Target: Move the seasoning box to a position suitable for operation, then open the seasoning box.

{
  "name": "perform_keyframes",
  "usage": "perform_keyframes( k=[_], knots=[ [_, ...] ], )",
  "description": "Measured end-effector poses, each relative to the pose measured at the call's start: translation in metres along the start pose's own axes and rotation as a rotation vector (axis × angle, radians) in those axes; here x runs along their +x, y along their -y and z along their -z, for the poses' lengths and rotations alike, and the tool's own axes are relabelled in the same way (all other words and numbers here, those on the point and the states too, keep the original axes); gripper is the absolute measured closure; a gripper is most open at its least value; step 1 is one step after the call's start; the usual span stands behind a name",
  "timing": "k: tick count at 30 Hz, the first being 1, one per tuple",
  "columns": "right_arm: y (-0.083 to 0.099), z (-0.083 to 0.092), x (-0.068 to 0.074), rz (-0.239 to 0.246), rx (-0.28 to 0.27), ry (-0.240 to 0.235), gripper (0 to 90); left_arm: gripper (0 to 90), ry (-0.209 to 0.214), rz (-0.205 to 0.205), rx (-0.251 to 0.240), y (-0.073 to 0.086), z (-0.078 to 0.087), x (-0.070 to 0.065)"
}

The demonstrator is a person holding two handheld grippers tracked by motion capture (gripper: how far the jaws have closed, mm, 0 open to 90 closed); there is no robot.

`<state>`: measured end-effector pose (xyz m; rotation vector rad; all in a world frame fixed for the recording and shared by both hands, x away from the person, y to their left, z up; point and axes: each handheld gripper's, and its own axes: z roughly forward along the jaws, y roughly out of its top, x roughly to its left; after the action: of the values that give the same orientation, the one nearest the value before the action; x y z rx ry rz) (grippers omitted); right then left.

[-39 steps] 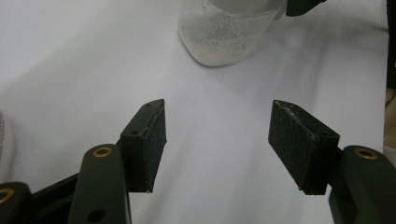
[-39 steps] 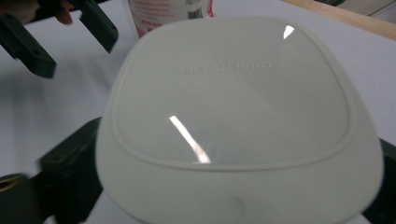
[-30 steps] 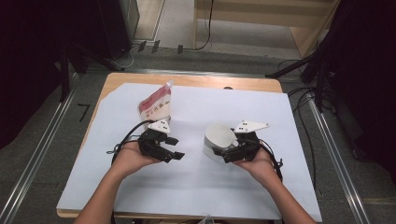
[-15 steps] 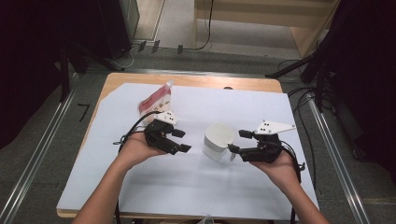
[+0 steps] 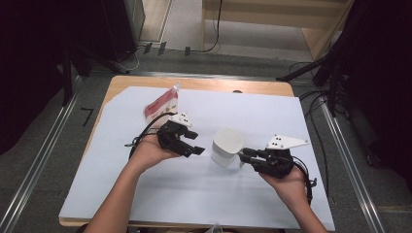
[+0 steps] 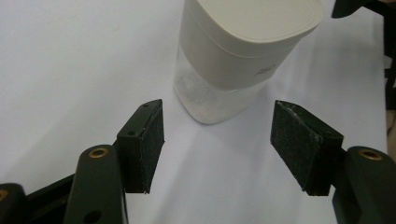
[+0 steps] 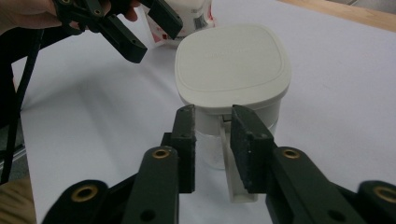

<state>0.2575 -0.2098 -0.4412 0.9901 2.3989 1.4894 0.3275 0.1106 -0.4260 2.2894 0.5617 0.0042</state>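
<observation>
Table edge left: I see the wooden table (image 5: 145,83) bare only at the far rim; the white sheet (image 5: 145,194) covers the rest, and its far left corner is cut off.
Pouch: a red and white pouch (image 5: 160,103) lies at the far left of the sheet, just behind my left hand. Its print is too small for me to read.
Left gripper: my left gripper (image 5: 187,145) has its jaws spread, with nothing between them. It points at the jug from the left and stays apart from it.
Open room: I have free sheet in front of my hands and on the far right side.
Jug: the pale jug (image 5: 226,145) with a flat lid stands upright near the middle of the sheet, between my two grippers.
Right gripper: my right gripper (image 5: 247,155) has just been closing, and in the right gripper view its pads (image 7: 252,149) pinch the white handle (image 7: 236,182) of the jug.
View difference: the left gripper view shows the clear lower body (image 6: 210,98) of the jug and a faint mark on the pale band, which I cannot read. The right gripper view shows the lid (image 7: 232,63) from above, with embossed writing that is not legible.
</observation>
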Motion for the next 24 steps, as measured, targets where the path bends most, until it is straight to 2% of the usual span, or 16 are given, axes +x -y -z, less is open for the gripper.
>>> perform_keyframes(
  k=[3, 6, 10, 15, 17, 21, 24],
  knots=[
    [0.003, -0.002, 0.002, 0.014, 0.029, 0.016, 77.9, 36.0, 0.011, 0.005, -0.009, 0.001, 0.0, 0.001],
    [0.004, -0.002, 0.003, 0.014, 0.04, 0.012, 80.1, 36.0, 0.017, 0.012, -0.016, 0.002, 0.0, 0.002],
    [0.008, -0.005, 0.004, 0.022, 0.052, 0.004, 89.8, 36.0, 0.013, 0.003, -0.008, 0.003, -0.001, 0.001],
    [0.011, -0.01, 0.004, 0.028, 0.071, -0.002, 90.0, 36.0, 0.014, -0.002, -0.016, 0.002, -0.001, 0.0],
    [0.012, -0.013, 0.004, 0.044, 0.089, 0.006, 90.0, 36.0, 0.011, -0.004, -0.018, 0.002, 0.0, -0.001],
    [0.015, -0.019, 0.002, 0.042, 0.121, 0.007, 90.0, 36.0, 0.002, -0.008, -0.03, 0.002, 0.003, 0.0],
    [0.016, -0.021, -0.001, 0.046, 0.125, -0.001, 90.0, 36.0, 0.003, -0.012, -0.043, 0.002, 0.003, -0.001]
  ],
)
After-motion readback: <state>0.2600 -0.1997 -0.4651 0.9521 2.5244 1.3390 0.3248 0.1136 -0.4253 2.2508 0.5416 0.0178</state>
